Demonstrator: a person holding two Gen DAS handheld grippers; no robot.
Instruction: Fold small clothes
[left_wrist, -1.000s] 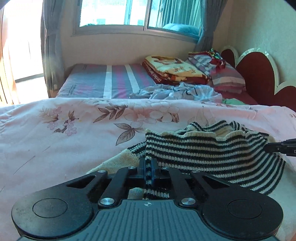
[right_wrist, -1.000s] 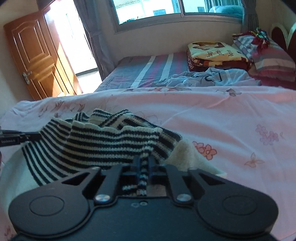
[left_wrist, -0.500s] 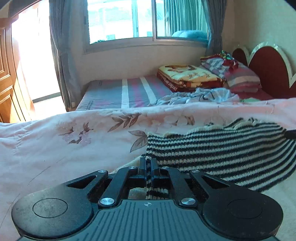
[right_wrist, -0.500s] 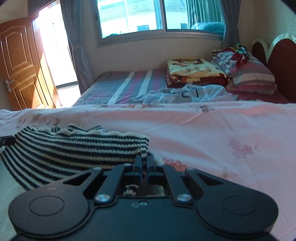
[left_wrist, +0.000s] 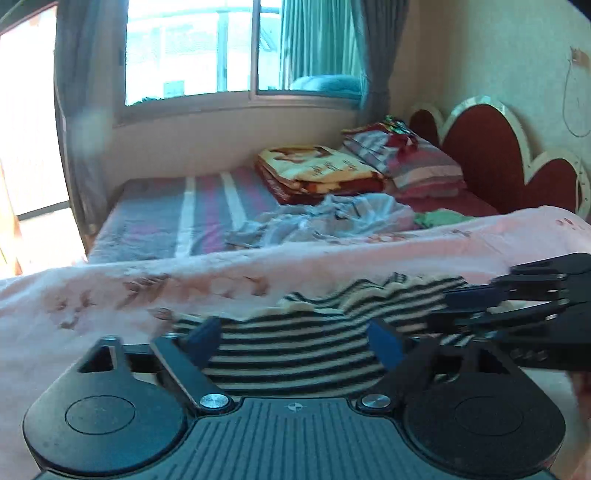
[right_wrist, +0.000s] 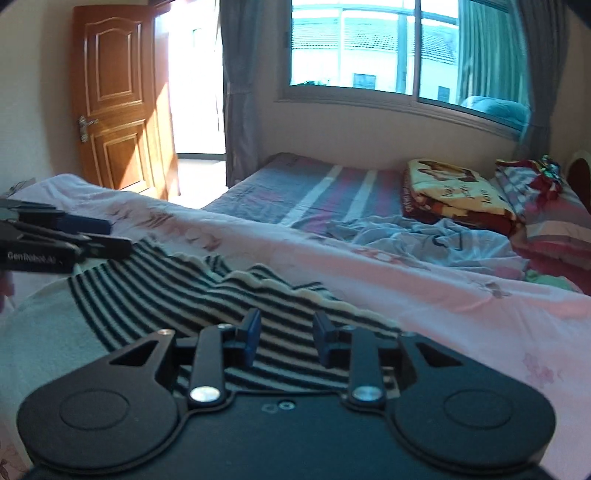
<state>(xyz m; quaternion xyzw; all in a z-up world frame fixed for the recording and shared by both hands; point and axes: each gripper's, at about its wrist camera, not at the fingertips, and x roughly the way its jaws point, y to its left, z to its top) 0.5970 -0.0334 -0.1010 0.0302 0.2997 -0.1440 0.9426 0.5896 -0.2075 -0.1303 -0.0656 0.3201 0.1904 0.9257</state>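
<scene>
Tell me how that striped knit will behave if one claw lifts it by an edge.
Probably floppy: the striped knit already lies rumpled, its scalloped edge wavy. It looks thick, so likely grippy, not slippery, against the pink floral quilt. Lifted at one point, it would probably sag and unfold.

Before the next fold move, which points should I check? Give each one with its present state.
1. Left tool open, holding nothing: ok.
2. Right tool open, holding nothing: ok.
3. Striped knit garment lying on the pink floral quilt: ok.
4. Garment flat, without wrinkles: not ok, its far edge is wavy.
5. Fold edges aligned: cannot tell, the near part is hidden by the tools.
6. The two tools apart from each other: ok, though close.
</scene>
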